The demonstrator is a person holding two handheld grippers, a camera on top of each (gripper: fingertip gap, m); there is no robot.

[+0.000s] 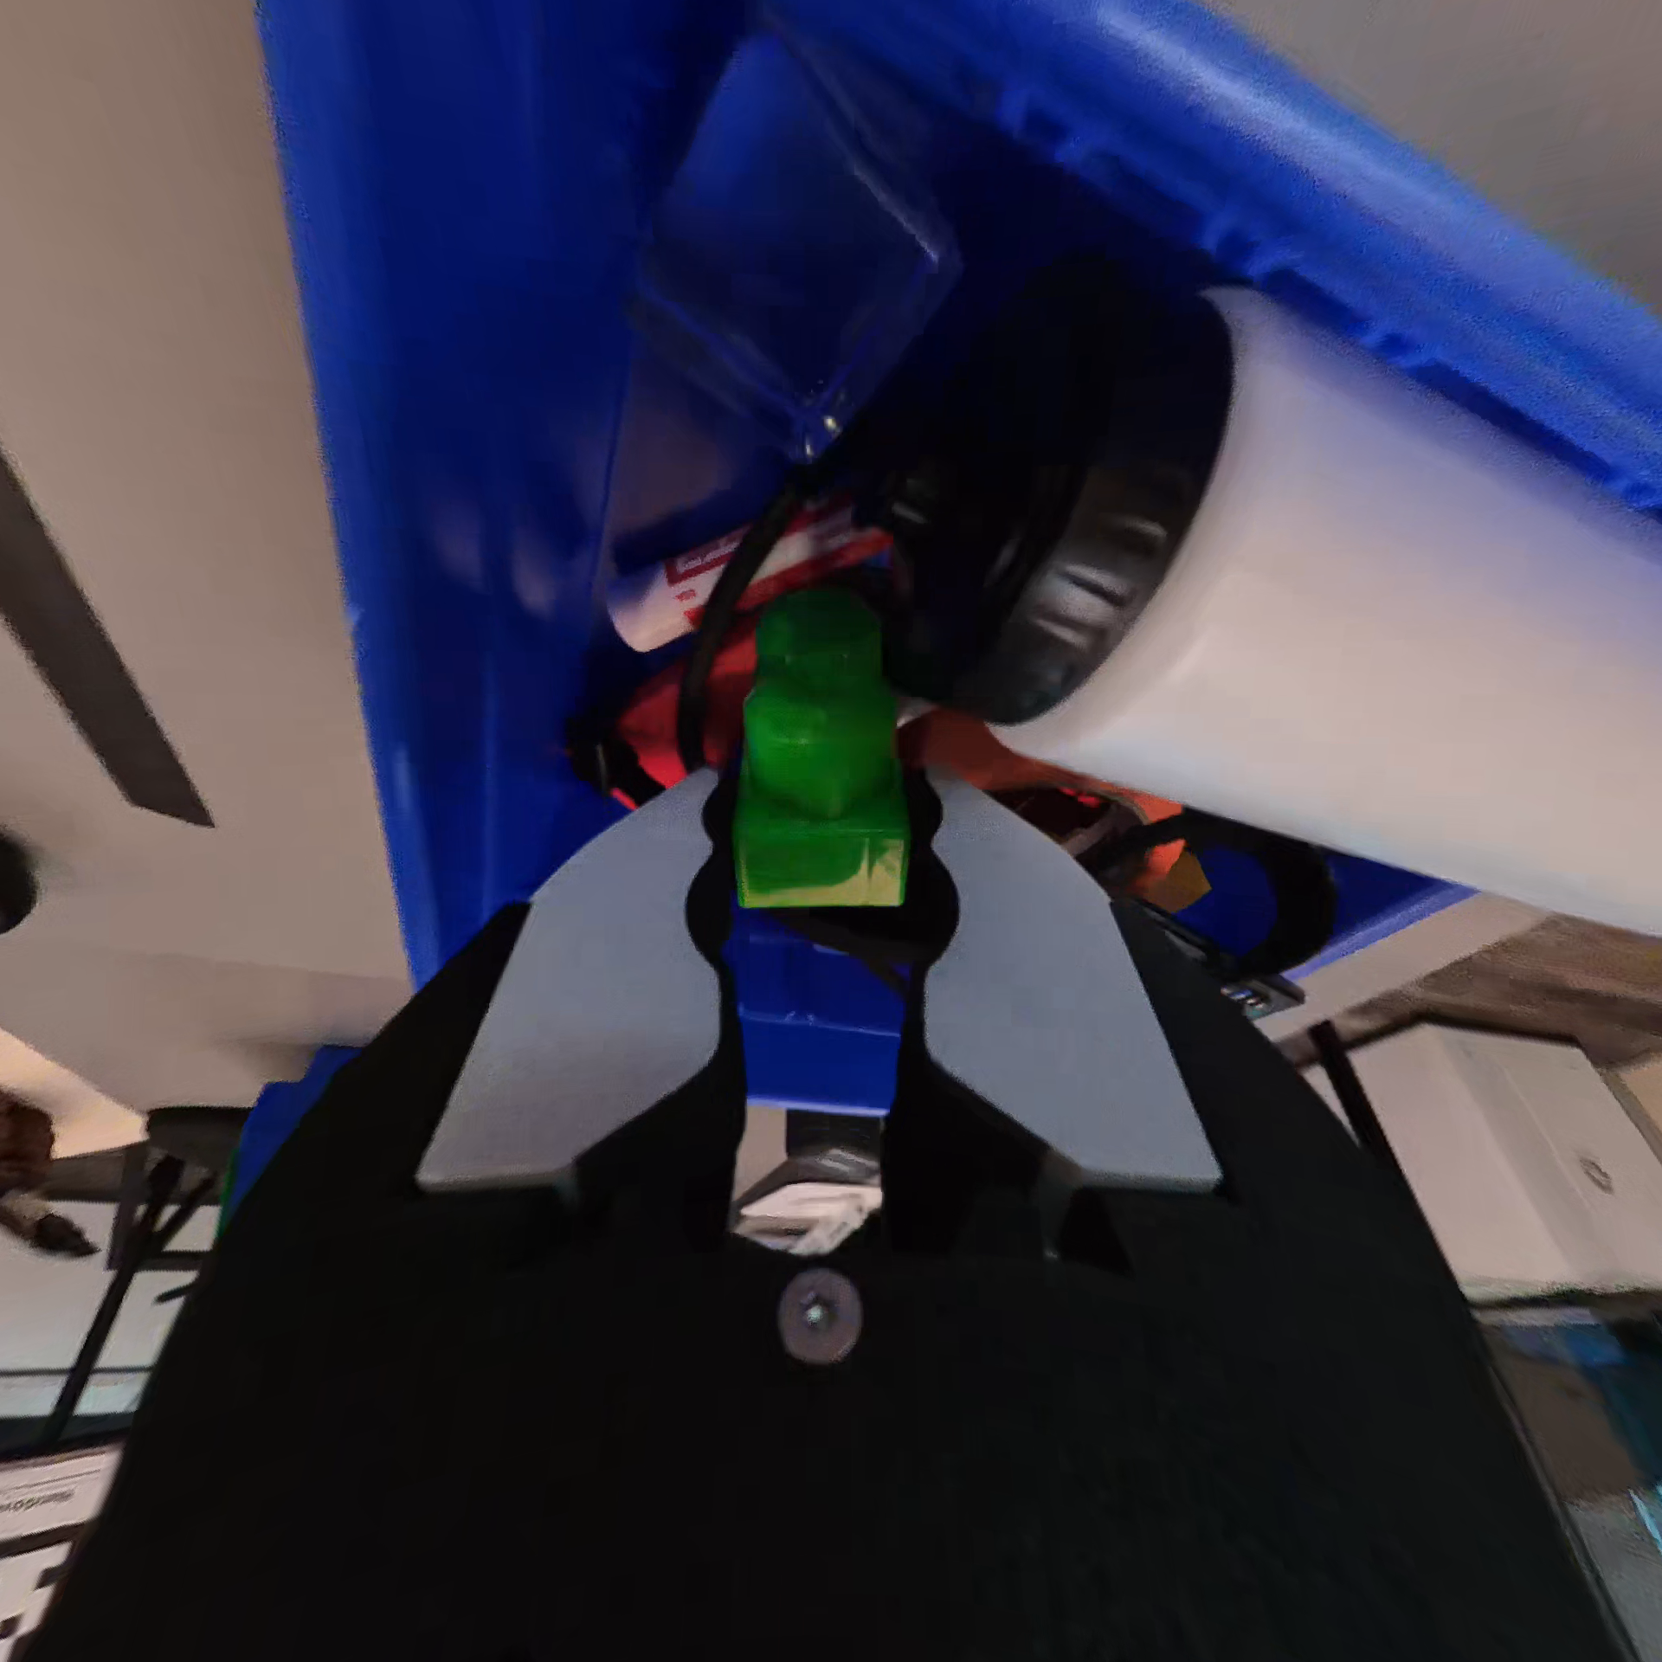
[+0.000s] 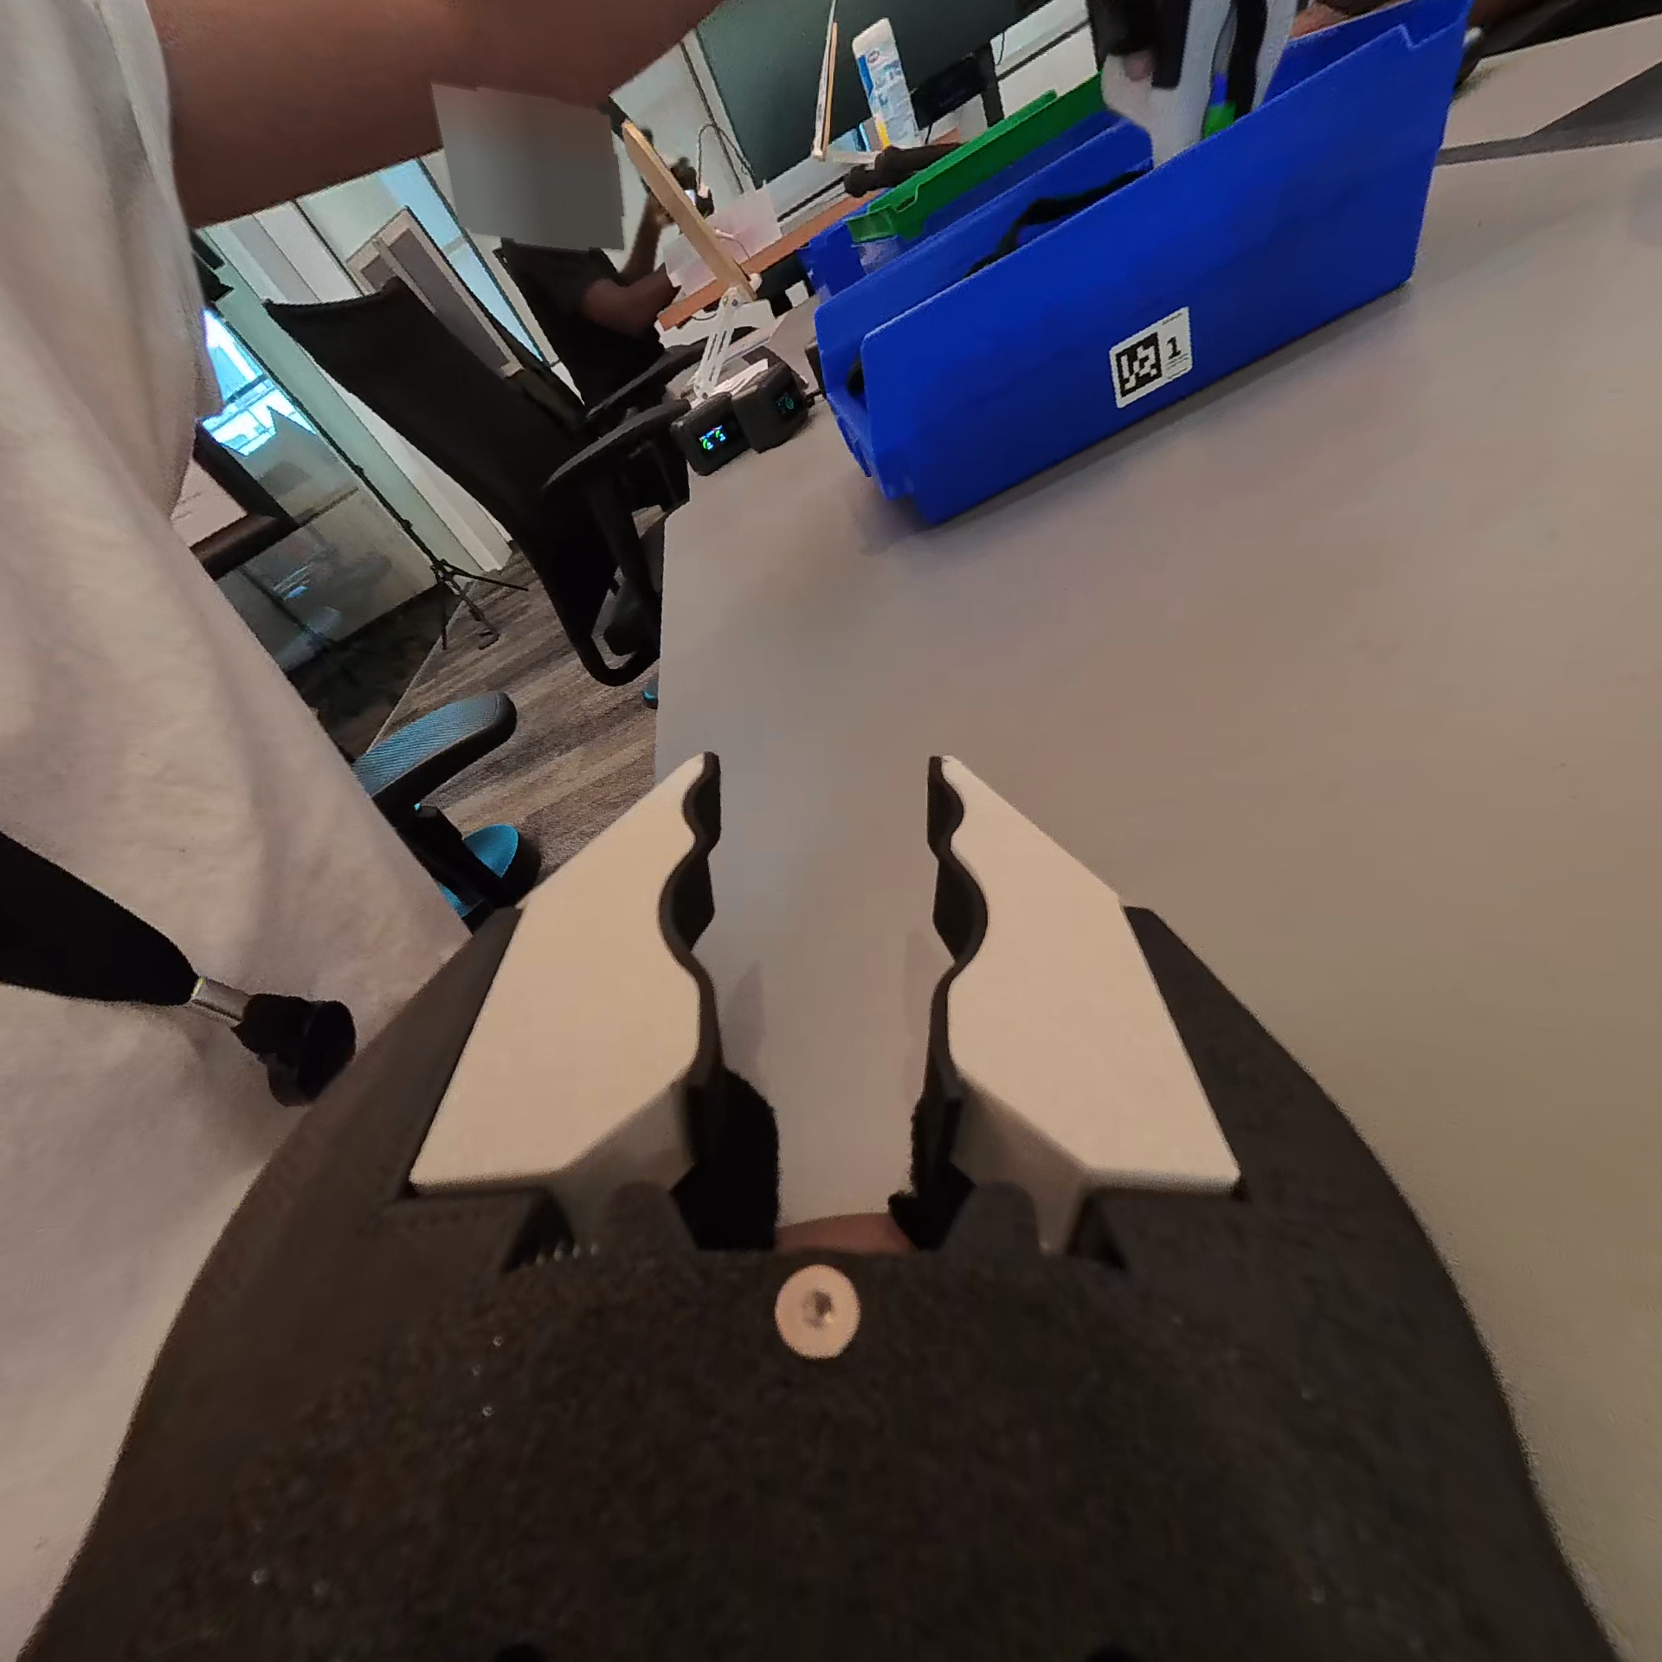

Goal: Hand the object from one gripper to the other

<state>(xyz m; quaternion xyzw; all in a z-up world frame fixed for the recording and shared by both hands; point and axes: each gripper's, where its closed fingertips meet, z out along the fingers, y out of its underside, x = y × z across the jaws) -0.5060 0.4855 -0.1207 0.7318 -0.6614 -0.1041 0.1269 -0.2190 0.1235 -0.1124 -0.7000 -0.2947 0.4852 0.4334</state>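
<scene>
In the left wrist view, the left tongs (image 1: 820, 863) are seen reaching into a blue bin (image 1: 468, 450). A green block (image 1: 817, 791) with two studs is pinched between the tips, its square base held by the wavy black pads and its studs pointing away from the camera. The block sits above the bin's clutter. Just right of it, a white cylinder (image 1: 1403, 629) with a black cap lies slanted against the bin's wall. A clear plastic box (image 1: 791, 252) is seen farther in, and a red-and-white tube (image 1: 719, 576) lies beyond the block, crossed by a black cable (image 1: 719, 647). Orange pieces (image 1: 1160, 863) show beneath the cylinder. The picture is blurred at the edges.

In the right wrist view, the right tongs (image 2: 823, 809) are held spread apart over the grey counter (image 2: 1259, 719), with nothing between them. The blue bin (image 2: 1124, 342), marked with a square sticker (image 2: 1151, 357), stands well ahead at upper right on the counter, with a green bin (image 2: 971, 162) behind it. The left tongs and block are not clearly made out there. A white shirt (image 2: 117, 719) fills the left edge, and black office chairs (image 2: 504, 450) are seen beyond the counter's end.
</scene>
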